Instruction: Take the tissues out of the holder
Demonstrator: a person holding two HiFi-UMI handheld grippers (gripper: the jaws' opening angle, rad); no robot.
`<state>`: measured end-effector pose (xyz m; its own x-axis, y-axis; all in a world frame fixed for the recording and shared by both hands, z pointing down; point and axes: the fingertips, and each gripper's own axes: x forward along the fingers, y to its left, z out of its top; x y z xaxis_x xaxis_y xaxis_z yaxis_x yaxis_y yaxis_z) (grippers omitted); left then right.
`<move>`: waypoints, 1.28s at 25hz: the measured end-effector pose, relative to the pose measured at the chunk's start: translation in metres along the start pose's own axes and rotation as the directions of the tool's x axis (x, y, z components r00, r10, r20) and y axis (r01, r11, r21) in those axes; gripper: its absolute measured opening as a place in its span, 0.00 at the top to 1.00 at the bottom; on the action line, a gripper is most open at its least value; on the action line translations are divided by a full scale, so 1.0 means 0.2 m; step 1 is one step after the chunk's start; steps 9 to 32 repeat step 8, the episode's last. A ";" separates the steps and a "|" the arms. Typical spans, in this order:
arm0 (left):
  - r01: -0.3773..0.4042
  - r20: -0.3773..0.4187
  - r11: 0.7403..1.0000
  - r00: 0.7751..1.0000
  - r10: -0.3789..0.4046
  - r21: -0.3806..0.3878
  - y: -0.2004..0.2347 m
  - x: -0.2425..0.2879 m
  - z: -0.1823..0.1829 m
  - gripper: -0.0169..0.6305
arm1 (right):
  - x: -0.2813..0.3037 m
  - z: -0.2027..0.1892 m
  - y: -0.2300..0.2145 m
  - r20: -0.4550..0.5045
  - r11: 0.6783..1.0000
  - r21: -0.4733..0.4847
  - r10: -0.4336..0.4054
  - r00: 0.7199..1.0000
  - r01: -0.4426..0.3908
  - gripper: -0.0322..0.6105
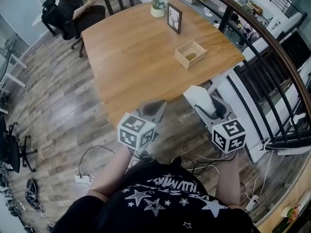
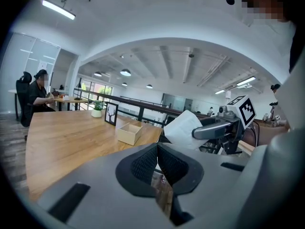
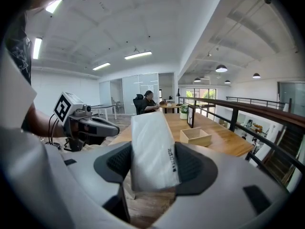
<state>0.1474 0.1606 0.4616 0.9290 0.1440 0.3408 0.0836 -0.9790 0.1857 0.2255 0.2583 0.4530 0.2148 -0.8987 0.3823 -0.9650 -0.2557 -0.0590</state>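
My right tool point(image 3: 151, 162) grips the tissue pack point(image 3: 148, 137), my left tool point(image 2: 157, 162) is closed on nothing; the soft pack could slip free and drop to the floor point(image 1: 58, 120).

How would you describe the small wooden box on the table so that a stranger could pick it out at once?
Start at the large wooden table beside the dark railing. Near its railing-side edge sits the wooden box, closer to the viewer than the picture frame and potted plant. It alone is low, square, open-topped and pale.
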 end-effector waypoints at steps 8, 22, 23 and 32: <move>0.042 0.009 0.999 0.999 -0.042 0.002 0.23 -0.12 0.02 0.95 | 0.22 0.06 0.26 -0.033 0.999 -0.039 -0.002 0.999 0.001 0.53; 0.042 0.009 0.999 0.999 -0.042 0.002 0.23 -0.12 0.02 0.95 | 0.22 0.06 0.26 -0.033 0.999 -0.039 -0.002 0.999 0.001 0.53; 0.042 0.009 0.999 0.999 -0.042 0.002 0.23 -0.12 0.02 0.95 | 0.22 0.06 0.26 -0.033 0.999 -0.039 -0.002 0.999 0.001 0.53; 0.042 0.009 0.999 0.999 -0.042 0.002 0.23 -0.12 0.02 0.95 | 0.22 0.06 0.26 -0.033 0.999 -0.039 -0.002 0.999 0.001 0.53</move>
